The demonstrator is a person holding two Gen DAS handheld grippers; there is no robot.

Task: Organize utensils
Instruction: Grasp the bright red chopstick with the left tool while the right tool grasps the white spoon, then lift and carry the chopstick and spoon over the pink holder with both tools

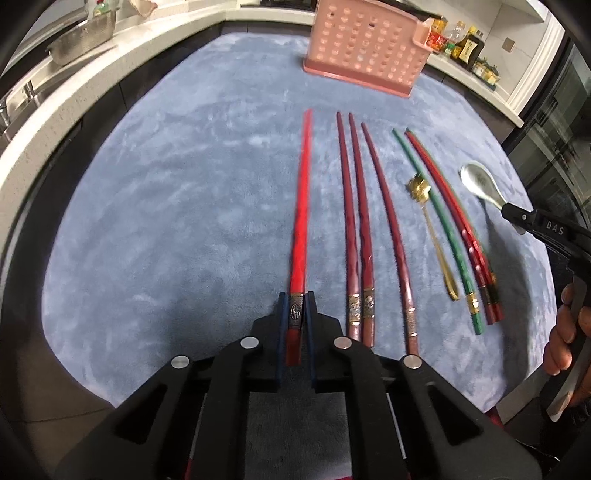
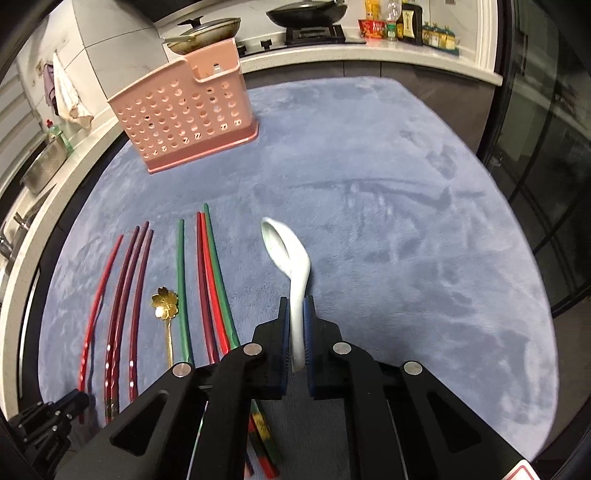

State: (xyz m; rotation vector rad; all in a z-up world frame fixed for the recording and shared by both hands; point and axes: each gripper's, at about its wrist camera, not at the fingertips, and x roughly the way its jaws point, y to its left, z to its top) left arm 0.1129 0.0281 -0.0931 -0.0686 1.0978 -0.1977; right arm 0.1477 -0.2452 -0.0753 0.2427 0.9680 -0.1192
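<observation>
The left gripper [image 1: 296, 314] is clamped on the handle end of a bright red chopstick [image 1: 301, 206], which runs from the jaws toward twelve o'clock over the blue-grey mat [image 1: 166, 221]. The right gripper [image 2: 295, 321] is clamped on the handle of a white spoon [image 2: 291, 266], whose bowl points toward eleven o'clock, away from the jaws.

In the left wrist view, three dark red chopsticks [image 1: 364, 229] lie on the mat just beside the held one, at its three o'clock side, roughly parallel to it. Further toward three o'clock sits a gold spoon [image 1: 432, 229] with a flower-shaped bowl, then a green chopstick [image 1: 436, 229] and, touching it, a pair of red chopsticks [image 1: 454, 229]. In the right wrist view one more green chopstick [image 2: 218, 280] lies against the far side of that red pair.

A pink basket [image 1: 365, 48] with rows of round holes stands upright on the mat at twelve to one o'clock, well apart from the row of utensils. Behind it on the counter [image 1: 465, 77], at one o'clock, stand some bottles [image 1: 465, 44]. In the right wrist view a stove [image 2: 314, 35] with a pan [image 2: 306, 13] is at twelve o'clock.
</observation>
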